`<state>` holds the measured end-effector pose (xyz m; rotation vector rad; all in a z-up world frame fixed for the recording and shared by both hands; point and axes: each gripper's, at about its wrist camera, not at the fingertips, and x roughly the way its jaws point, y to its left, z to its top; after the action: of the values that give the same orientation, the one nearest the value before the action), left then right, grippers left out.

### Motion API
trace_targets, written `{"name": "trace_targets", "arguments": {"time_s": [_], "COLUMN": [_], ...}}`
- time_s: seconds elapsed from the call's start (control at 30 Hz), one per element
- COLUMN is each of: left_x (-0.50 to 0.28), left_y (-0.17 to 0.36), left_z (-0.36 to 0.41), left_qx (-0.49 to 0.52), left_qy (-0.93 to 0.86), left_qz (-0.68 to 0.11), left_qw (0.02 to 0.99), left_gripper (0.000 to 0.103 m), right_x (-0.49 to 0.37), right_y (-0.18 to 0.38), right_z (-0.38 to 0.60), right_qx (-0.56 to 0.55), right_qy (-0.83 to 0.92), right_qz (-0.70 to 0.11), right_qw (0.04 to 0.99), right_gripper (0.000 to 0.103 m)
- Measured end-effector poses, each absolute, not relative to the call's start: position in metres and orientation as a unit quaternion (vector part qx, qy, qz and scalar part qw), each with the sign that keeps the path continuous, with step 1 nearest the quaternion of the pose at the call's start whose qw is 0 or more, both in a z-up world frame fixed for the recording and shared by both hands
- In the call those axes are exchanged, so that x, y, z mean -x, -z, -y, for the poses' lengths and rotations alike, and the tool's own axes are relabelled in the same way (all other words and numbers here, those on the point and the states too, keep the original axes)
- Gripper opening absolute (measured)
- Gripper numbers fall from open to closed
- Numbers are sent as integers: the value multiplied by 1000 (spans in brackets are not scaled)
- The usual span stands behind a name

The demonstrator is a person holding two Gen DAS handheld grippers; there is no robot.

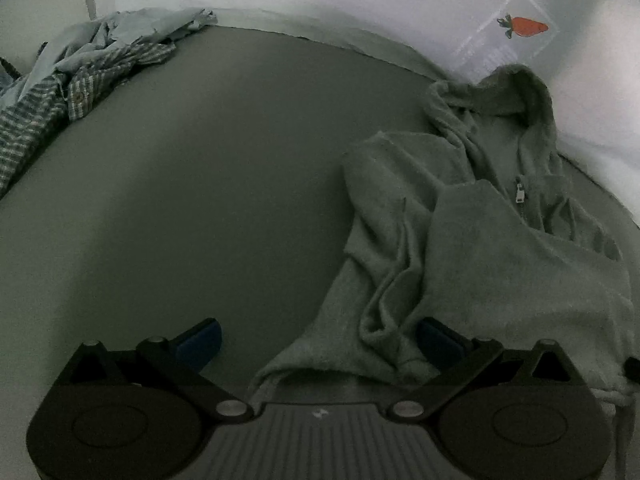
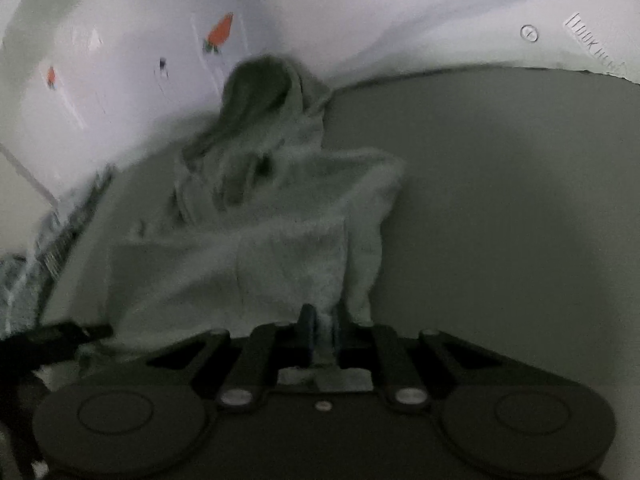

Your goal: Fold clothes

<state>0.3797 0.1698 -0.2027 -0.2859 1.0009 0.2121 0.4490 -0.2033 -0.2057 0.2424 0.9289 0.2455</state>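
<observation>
A grey fleece hoodie (image 1: 480, 232) with a front zipper (image 1: 520, 194) lies crumpled on the right of the grey-green table (image 1: 220, 180), hood toward the wall. My left gripper (image 1: 320, 344) is open, its blue-padded fingers (image 1: 200, 344) spread on either side of a fold at the hoodie's near hem. In the right wrist view the hoodie (image 2: 280, 232) fills the middle, blurred. My right gripper (image 2: 322, 328) is shut on the hoodie's near edge, with fabric pinched between the fingers.
A heap of checked and pale blue shirts (image 1: 80, 80) lies at the table's far left corner. A white wall with a carrot sticker (image 1: 524, 26) stands behind the table. Another gripper's dark body (image 2: 48, 340) shows at the left of the right wrist view.
</observation>
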Motion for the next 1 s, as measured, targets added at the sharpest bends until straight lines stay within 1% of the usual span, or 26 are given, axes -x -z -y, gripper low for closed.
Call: {"name": "trace_targets", "arguments": {"time_s": [0.03,0.1,0.13,0.17,0.2,0.27,0.33,0.47,0.63,0.8,1.0], "left_x": [-379,-382,-386,-391,-395,-404,-413,-458,-532,-601,-650], "left_y": [201,195,190,185,180,170,161,150,153,168,201], "left_z": [-171,-173,-173,-174,-174,-176,-177,-171,-165,-155,-131], "left_qx": [136,136,134,133,131,128,125,90,63,24,-63], "left_qy": [-101,-98,-95,-91,-88,-81,-73,-59,-26,21,49], "left_qz": [-476,-470,-464,-457,-451,-439,-426,-407,-390,-378,-380], "left_qw": [863,867,871,875,878,886,893,907,918,925,921], "left_gripper": [103,103,103,103,103,103,103,103,103,103,103], "right_x": [-453,-466,-472,-478,-485,-497,-510,-535,-587,-655,-700], "right_y": [204,200,197,195,193,188,184,175,175,191,220], "right_z": [202,199,197,195,193,190,186,179,165,145,118], "right_qx": [-109,-92,-83,-75,-66,-49,-31,4,20,26,87], "right_qy": [-116,-112,-110,-108,-106,-102,-98,-89,-90,-94,-77], "right_qz": [-442,-431,-425,-419,-413,-401,-389,-364,-342,-336,-345], "right_qw": [883,891,895,898,902,909,915,927,935,937,931], "right_gripper": [17,37,57,71,76,93,98,101,102,102,102]}}
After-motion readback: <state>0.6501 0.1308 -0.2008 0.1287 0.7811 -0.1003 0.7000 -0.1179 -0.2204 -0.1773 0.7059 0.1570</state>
